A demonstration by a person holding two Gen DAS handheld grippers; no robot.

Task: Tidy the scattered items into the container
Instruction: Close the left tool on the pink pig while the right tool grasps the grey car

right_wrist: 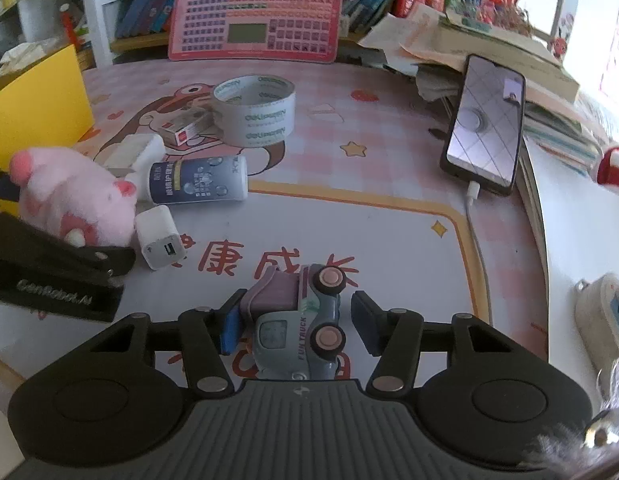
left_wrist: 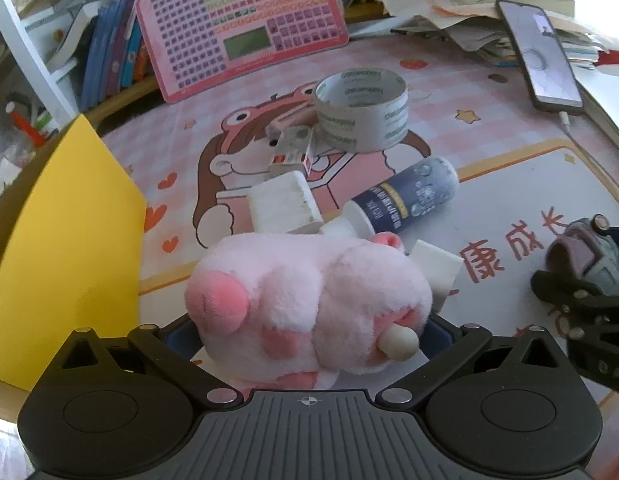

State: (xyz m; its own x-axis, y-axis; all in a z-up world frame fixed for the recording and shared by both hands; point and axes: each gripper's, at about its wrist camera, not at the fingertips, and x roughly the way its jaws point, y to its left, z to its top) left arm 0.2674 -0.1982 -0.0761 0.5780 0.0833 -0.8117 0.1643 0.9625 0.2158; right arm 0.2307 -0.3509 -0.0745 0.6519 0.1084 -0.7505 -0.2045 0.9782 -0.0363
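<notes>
Pink plush pig (left_wrist: 305,300) is sitting clamped in left gripper (left_wrist: 309,332); right gripper (right_wrist: 297,326), jaws apart, is straddling grey-blue toy truck (right_wrist: 297,320). Close squarely before lifting toward yellow container (left_wrist: 69,240), frame left.

"FUN TRUCK" is being shown on the toy truck (right_wrist: 299,320); "GenRobot.AI" is being displayed on the left gripper (right_wrist: 57,300); 康成长 is being shown printed on the mat (right_wrist: 293,268); the tape (right_wrist: 255,110) lettering is blurred.
</notes>
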